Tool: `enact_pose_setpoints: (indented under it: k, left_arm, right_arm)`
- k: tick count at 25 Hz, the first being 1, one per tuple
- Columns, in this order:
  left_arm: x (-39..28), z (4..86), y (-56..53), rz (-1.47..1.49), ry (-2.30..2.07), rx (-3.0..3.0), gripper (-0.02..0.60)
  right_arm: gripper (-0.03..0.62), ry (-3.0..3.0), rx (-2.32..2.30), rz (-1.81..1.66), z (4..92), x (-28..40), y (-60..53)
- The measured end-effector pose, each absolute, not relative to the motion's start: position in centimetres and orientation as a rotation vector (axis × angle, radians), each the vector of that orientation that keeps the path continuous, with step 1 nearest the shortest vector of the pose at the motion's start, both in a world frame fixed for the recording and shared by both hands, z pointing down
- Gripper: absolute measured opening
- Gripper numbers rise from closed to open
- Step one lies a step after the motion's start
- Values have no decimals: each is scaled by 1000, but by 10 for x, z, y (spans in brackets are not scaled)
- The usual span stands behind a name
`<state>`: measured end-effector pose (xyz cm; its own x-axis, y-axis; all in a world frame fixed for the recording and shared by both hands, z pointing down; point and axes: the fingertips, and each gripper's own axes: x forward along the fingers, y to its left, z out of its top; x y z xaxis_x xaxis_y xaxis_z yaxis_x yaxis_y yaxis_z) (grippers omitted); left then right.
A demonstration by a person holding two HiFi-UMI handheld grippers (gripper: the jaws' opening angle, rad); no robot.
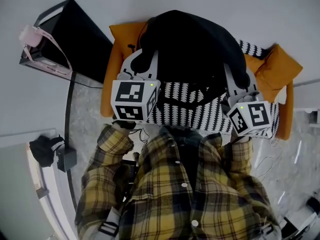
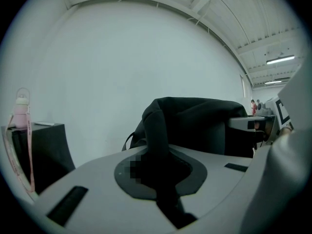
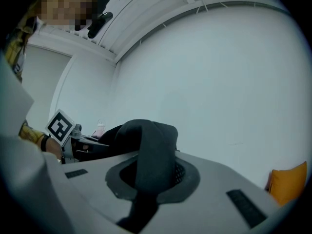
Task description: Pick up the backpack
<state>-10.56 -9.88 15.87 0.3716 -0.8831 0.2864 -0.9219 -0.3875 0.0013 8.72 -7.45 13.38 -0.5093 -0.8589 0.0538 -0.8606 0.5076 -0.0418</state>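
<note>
1. The black backpack (image 1: 195, 44) is over the orange chair (image 1: 286, 66), just in front of the person in the yellow checked shirt (image 1: 175, 194). I cannot tell if it is off the seat yet.
2. The left gripper (image 1: 146, 59) has its fingers squeezed tight on one black strap (image 2: 157, 130) of the bag.
3. The right gripper (image 1: 234, 79) has its fingers squeezed tight on another strap (image 3: 152, 150).
4. I think the step now is the lift. To do it well, both hands should go up together at the same speed. Then the bag does not tip or swing.
5. The squeeze should not let go. The straps are soft, and one could slip out.
6. The bag should come straight up. That way it does not drag the stripy cloth (image 1: 190, 109) off the chair.
7. Now I count. I see one backpack, two grippers and two held straps. I see one orange chair, one stripy cloth and one black box (image 1: 80, 31). One pink bottle (image 1: 31, 35) stands on top of the box.
</note>
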Motion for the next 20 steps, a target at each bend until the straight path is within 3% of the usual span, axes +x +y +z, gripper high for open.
enact_pose_setpoints:
  k: [20]
  left_arm:
    - [-114,158,-88,373,-1625,2498,37]
  right_arm:
    - [46,-2714,1523,94,134,78,-63]
